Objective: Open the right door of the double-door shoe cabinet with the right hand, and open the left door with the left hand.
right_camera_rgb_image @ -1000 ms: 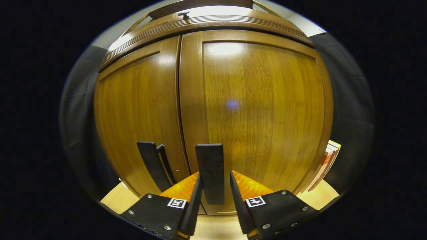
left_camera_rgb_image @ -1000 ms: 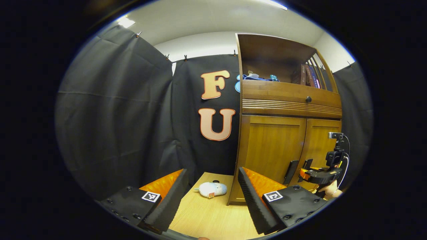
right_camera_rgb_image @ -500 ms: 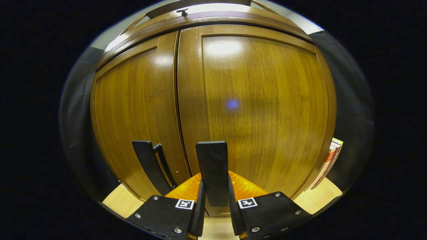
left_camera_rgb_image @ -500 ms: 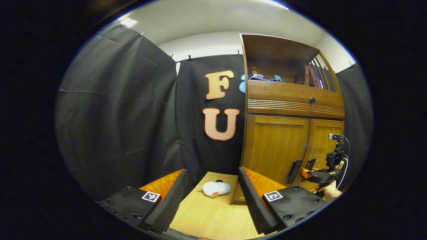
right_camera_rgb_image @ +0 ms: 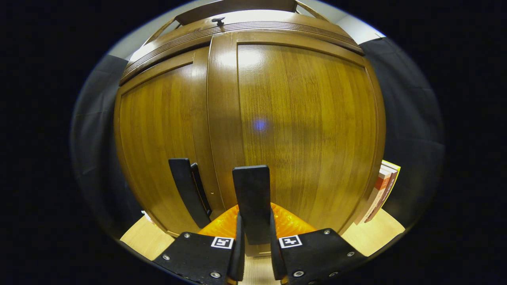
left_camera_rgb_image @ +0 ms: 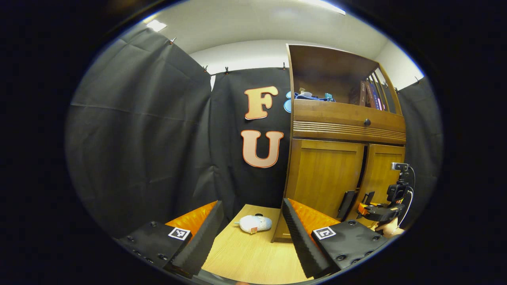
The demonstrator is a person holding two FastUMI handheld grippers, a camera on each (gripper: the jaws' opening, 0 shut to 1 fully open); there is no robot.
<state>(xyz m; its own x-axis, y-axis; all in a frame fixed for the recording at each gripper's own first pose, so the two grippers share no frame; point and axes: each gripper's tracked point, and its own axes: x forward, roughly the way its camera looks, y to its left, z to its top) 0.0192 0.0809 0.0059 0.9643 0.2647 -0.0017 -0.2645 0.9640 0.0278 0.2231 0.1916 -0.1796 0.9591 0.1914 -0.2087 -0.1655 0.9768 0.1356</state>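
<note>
The wooden shoe cabinet (left_camera_rgb_image: 344,130) stands to the right in the left gripper view. My right gripper (right_camera_rgb_image: 253,227) is shut on the black handle (right_camera_rgb_image: 251,198) of the right door (right_camera_rgb_image: 309,126). That door stands slightly ajar, its edge in front of the left door (right_camera_rgb_image: 158,134), with a dark gap showing between the two. The left door's black handle (right_camera_rgb_image: 186,186) is free. My left gripper (left_camera_rgb_image: 251,204) hangs open and empty, well short of the left door (left_camera_rgb_image: 324,174). Farther off, the right gripper (left_camera_rgb_image: 366,208) and the hand (left_camera_rgb_image: 390,229) holding it are at the right door (left_camera_rgb_image: 382,170).
A white plush toy (left_camera_rgb_image: 253,223) lies on the light wood surface (left_camera_rgb_image: 245,253) left of the cabinet's base. Books (right_camera_rgb_image: 380,190) lean against the cabinet's right side. Above the doors are a drawer with a knob (left_camera_rgb_image: 367,122) and an open shelf with blue items (left_camera_rgb_image: 311,96).
The right gripper's fingers have shut on the right door's handle, and the door has swung out slightly. The left gripper has only drifted a little.
</note>
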